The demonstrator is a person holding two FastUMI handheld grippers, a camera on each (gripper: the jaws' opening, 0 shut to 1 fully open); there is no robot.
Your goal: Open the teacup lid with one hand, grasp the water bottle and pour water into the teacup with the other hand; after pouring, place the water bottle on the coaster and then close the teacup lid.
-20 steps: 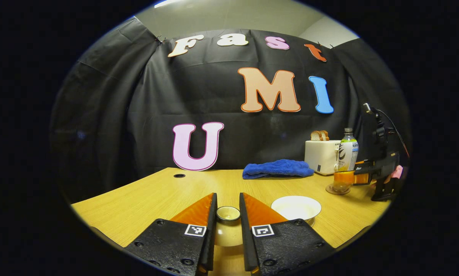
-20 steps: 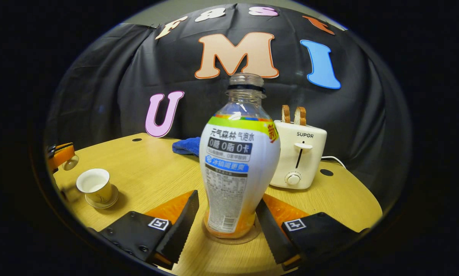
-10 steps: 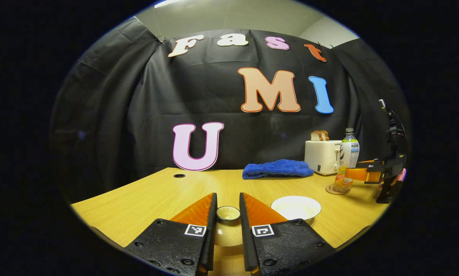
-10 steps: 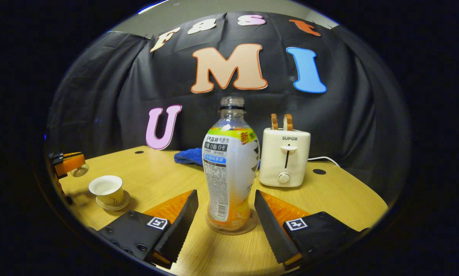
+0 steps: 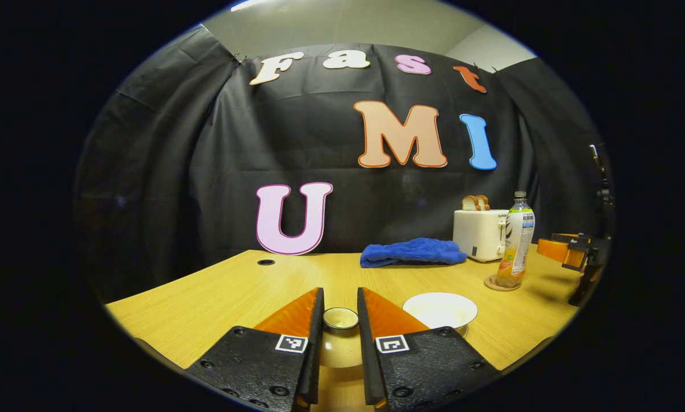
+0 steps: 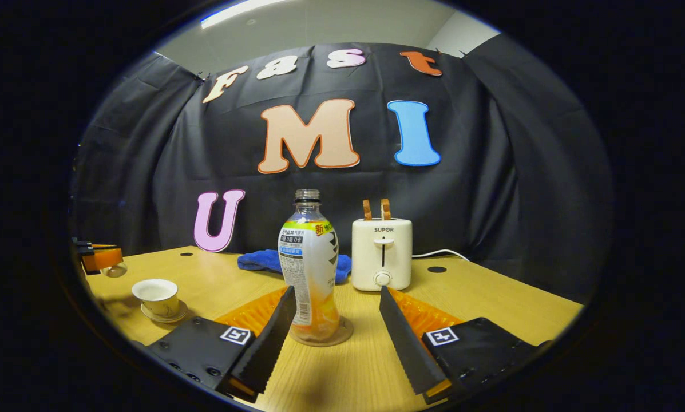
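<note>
My left gripper (image 5: 340, 303) is shut on the knob of the teacup lid (image 5: 337, 349) and holds it just above the table. The open teacup (image 5: 440, 309) stands just right of it on its saucer (image 6: 165, 313). A partly filled water bottle (image 6: 311, 269) stands upright and uncapped on the round coaster (image 6: 320, 337). My right gripper (image 6: 336, 292) is open, pulled back from the bottle, its fingers apart on either side and not touching it. In the right gripper view the teacup (image 6: 158, 293) sits far left, with the left gripper (image 6: 99, 257) and the lid (image 6: 113, 269) behind it. In the left gripper view the bottle (image 5: 517, 240) and the right gripper (image 5: 571, 254) are at the far right.
A white toaster (image 6: 382, 260) with two bread slices stands behind the bottle, its cable trailing right. A blue cloth (image 5: 414, 252) lies at the back of the wooden table (image 5: 216, 297). Small round holes mark the tabletop near the wall.
My right gripper has drawn back from the bottle, which stays upright on the coaster. The left gripper and the lid have not moved.
</note>
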